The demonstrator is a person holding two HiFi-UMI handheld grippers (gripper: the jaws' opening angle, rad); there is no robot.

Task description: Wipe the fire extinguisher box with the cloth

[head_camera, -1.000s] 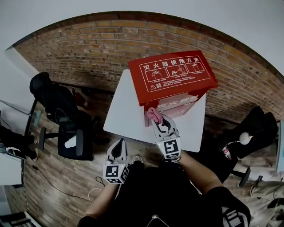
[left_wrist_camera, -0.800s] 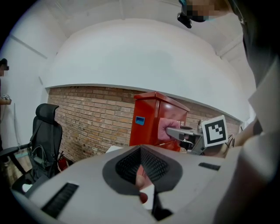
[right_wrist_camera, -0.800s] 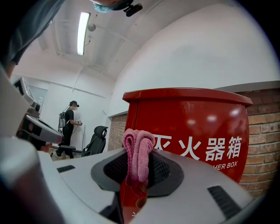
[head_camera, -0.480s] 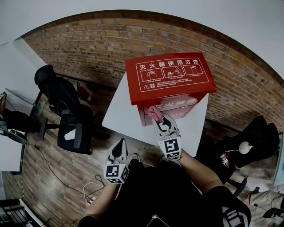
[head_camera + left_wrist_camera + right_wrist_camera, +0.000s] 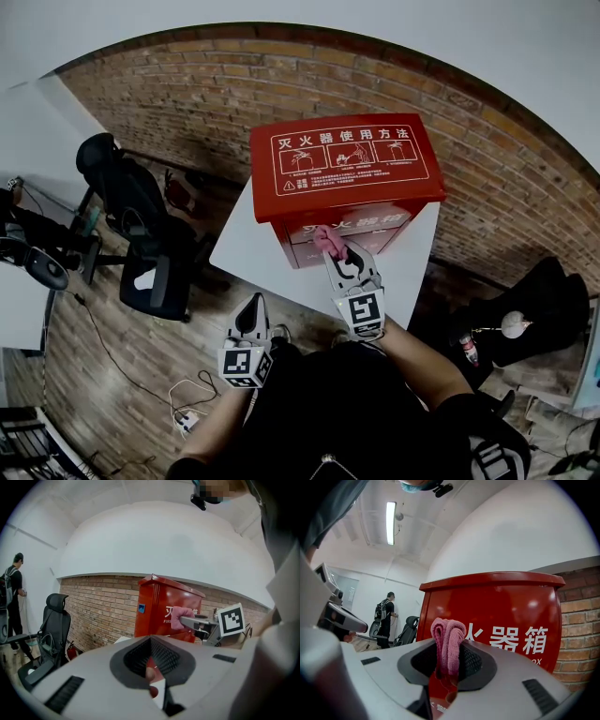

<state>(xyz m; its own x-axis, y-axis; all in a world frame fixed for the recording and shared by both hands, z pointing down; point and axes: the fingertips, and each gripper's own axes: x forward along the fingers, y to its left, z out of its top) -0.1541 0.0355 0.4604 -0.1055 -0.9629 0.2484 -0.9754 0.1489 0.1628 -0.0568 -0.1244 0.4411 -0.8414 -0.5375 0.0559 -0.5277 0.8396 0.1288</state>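
Cloth (image 5: 447, 637), pink and folded, is being squeezed tight between the right tongs (image 5: 448, 663), with its soft top poking out past the tips. The red fire extinguisher box (image 5: 347, 164) is being shown in the upper middle of the head view, standing on a white surface (image 5: 251, 251) in front of a brick wall. Its long side is running from left to right across the frame, and its front face, with big white letters, is being turned toward the person.

From the right tongs (image 5: 336, 253), the box is lying straight ahead, just above them in the frame. The cloth (image 5: 326, 240) is being held right up at the front face, under the edge of the lid, near the middle. It looks to be touching the red face, but that cannot be told for sure. In the right gripper view, the red front (image 5: 506, 616) is filling most of the picture behind the cloth.

The left tongs (image 5: 251, 305) are being held low in the frame, below and left of the box and well apart from it. They (image 5: 151, 665) are pressed together with nothing between them. The wiping is most likely being left to the right side, since it is much nearer, and a sideways rub along the long front is probably being called for.
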